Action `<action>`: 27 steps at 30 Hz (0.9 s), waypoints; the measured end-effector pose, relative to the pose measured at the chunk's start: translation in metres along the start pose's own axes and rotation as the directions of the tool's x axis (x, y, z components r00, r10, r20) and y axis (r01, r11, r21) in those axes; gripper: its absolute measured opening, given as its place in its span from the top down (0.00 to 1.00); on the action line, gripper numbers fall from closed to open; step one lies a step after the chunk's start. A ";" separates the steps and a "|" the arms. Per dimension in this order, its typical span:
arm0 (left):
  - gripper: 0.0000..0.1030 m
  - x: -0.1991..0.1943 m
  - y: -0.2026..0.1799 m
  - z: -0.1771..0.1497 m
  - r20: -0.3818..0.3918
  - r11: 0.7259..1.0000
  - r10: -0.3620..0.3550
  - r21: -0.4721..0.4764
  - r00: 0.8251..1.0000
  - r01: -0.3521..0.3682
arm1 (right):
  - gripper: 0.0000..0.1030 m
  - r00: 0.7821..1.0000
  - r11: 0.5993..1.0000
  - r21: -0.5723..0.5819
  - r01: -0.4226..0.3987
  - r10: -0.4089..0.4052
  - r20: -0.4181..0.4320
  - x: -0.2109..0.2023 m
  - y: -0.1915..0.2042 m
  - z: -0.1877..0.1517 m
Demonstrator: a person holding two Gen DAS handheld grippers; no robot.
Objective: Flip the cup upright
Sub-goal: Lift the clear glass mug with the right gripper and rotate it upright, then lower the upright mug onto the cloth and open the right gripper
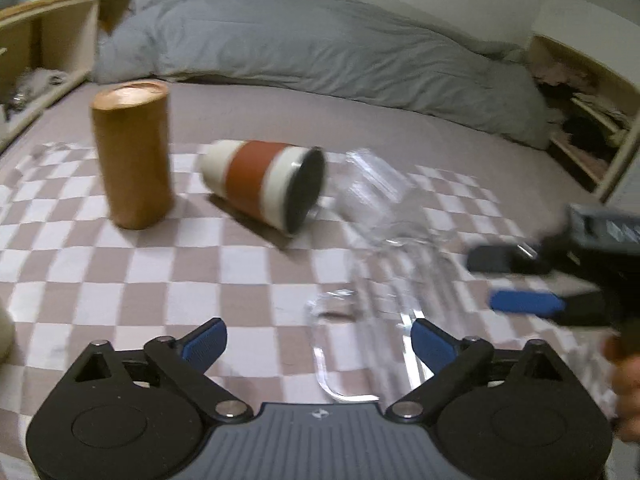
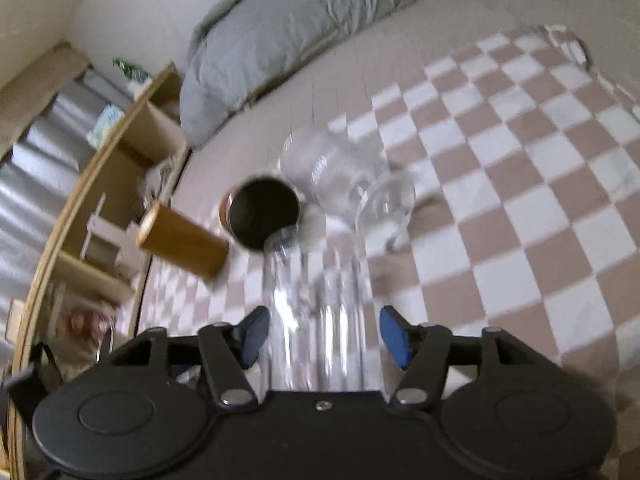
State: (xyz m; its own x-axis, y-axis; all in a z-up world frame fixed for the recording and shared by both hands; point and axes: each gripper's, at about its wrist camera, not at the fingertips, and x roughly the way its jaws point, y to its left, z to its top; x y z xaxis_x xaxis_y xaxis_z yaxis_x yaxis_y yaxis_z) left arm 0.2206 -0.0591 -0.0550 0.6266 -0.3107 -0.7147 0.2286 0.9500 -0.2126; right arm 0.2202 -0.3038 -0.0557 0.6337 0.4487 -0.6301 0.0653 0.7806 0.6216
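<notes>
The right gripper (image 2: pixel 320 336) straddled the toppled clear glass cup (image 2: pixel 316 300), jaws open and not yet closed, positioned to right it; the left gripper (image 1: pixel 316 344) hung open, empty.

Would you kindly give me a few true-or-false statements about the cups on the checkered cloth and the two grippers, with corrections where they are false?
1. The red-banded cup lies on its side. True.
2. The tall brown cylinder lies on its side. False: it stands on end on the checkered cloth.
3. The left gripper is shut on the red-banded cup. False: it is open and clear of it.
4. A clear glass sits between the right gripper fingers. True, though the jaws look open around it.
5. A grey duvet lies beyond the cloth. True.
</notes>
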 end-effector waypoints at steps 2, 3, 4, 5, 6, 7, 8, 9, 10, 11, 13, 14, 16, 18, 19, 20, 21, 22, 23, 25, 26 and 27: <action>0.08 0.000 -0.006 0.000 -0.014 0.999 -0.035 -0.004 0.999 0.035 | 0.27 1.000 1.000 -0.023 -0.008 0.008 0.005 0.004 0.005 0.008; 0.09 0.000 -0.009 -0.001 -0.020 0.999 -0.053 -0.004 0.998 0.052 | 0.27 1.000 0.999 -0.034 -0.016 0.016 -0.003 0.009 0.007 0.012; 0.09 0.001 -0.012 -0.001 -0.023 0.998 -0.065 -0.005 0.998 0.065 | 0.27 1.000 0.999 -0.038 -0.019 0.019 -0.009 0.013 0.009 0.015; 0.10 0.001 -0.014 -0.002 -0.027 0.997 -0.078 -0.004 0.997 0.078 | 0.27 1.000 0.999 -0.042 -0.020 0.019 -0.014 0.017 0.011 0.019; 0.10 0.002 -0.017 -0.002 -0.033 0.996 -0.093 0.000 0.995 0.093 | 0.27 0.999 0.999 -0.047 -0.024 0.023 -0.022 0.021 0.012 0.022; 0.12 0.002 -0.020 -0.003 -0.042 0.994 -0.105 0.007 0.994 0.105 | 0.26 0.999 0.998 -0.050 -0.028 0.027 -0.032 0.024 0.013 0.026; 0.13 0.003 -0.022 -0.004 -0.049 0.993 -0.114 0.013 0.992 0.114 | 0.26 0.999 0.998 -0.052 -0.027 0.025 -0.042 0.027 0.014 0.028; 0.14 0.004 -0.024 -0.005 -0.057 0.992 -0.121 0.020 0.991 0.122 | 0.26 0.998 0.998 -0.055 -0.022 0.018 -0.059 0.032 0.015 0.031; 0.15 0.005 -0.026 -0.005 -0.063 0.992 -0.125 0.028 0.990 0.127 | 0.26 0.997 0.998 -0.055 -0.017 0.013 -0.076 0.036 0.015 0.032; 0.16 0.006 -0.028 -0.006 -0.066 0.991 -0.129 0.033 0.989 0.131 | 0.26 0.995 0.998 -0.055 -0.013 0.008 -0.097 0.041 0.014 0.035; 0.16 0.007 -0.030 -0.007 -0.071 0.989 -0.138 0.039 0.988 0.141 | 0.27 0.990 0.998 -0.057 -0.006 -0.003 -0.141 0.051 0.014 0.036; 0.17 0.009 -0.031 -0.007 -0.075 0.989 -0.142 0.041 0.987 0.145 | 0.28 0.987 0.998 -0.055 -0.011 0.003 -0.158 0.054 0.014 0.037; 0.18 0.013 -0.033 -0.008 -0.088 0.988 -0.145 0.042 0.985 0.149 | 0.30 0.982 0.998 -0.065 -0.023 0.011 -0.188 0.060 0.015 0.039; 0.18 0.015 -0.033 -0.008 -0.092 0.987 -0.153 0.035 0.984 0.156 | 0.29 0.979 0.994 -0.107 -0.003 -0.019 -0.202 0.065 0.020 0.039; 0.18 0.015 -0.034 -0.007 -0.094 0.987 -0.153 0.035 0.984 0.157 | 0.29 0.977 0.992 -0.126 0.006 -0.033 -0.209 0.068 0.023 0.039; 0.18 0.016 -0.034 -0.008 -0.095 0.987 -0.151 0.040 0.984 0.156 | 0.29 0.976 0.990 -0.142 0.017 -0.047 -0.213 0.070 0.025 0.039; 0.18 0.016 -0.034 -0.008 -0.096 0.987 -0.152 0.043 0.984 0.156 | 0.29 0.976 0.988 -0.151 0.020 -0.053 -0.213 0.072 0.026 0.039; 0.18 0.016 -0.034 -0.009 -0.097 0.986 -0.153 0.044 0.983 0.158 | 0.29 0.975 0.989 -0.150 0.019 -0.051 -0.215 0.074 0.026 0.039; 0.18 0.016 -0.035 -0.010 -0.100 0.986 -0.156 0.045 0.983 0.161 | 0.30 0.976 0.990 -0.143 0.020 -0.050 -0.210 0.074 0.026 0.039; 0.18 0.017 -0.034 -0.010 -0.113 0.984 -0.165 0.046 0.980 0.171 | 0.30 0.980 0.991 -0.134 0.012 -0.039 -0.196 0.070 0.024 0.037; 0.18 0.017 -0.033 -0.011 -0.123 0.983 -0.172 0.045 0.977 0.179 | 0.31 0.982 0.990 -0.141 0.007 -0.034 -0.186 0.067 0.023 0.036; 0.18 0.018 -0.033 -0.012 -0.134 0.982 -0.179 0.042 0.975 0.186 | 0.31 0.985 0.988 -0.153 0.003 -0.030 -0.171 0.062 0.022 0.034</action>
State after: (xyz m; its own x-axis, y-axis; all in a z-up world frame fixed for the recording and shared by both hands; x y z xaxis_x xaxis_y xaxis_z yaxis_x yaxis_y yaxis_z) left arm 0.2151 -0.0959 -0.0686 0.4703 -0.4686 -0.7478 0.3719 0.8737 -0.3136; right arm 0.2869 -0.2734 -0.0646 0.4903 0.4932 -0.7186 -0.0514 0.8394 0.5411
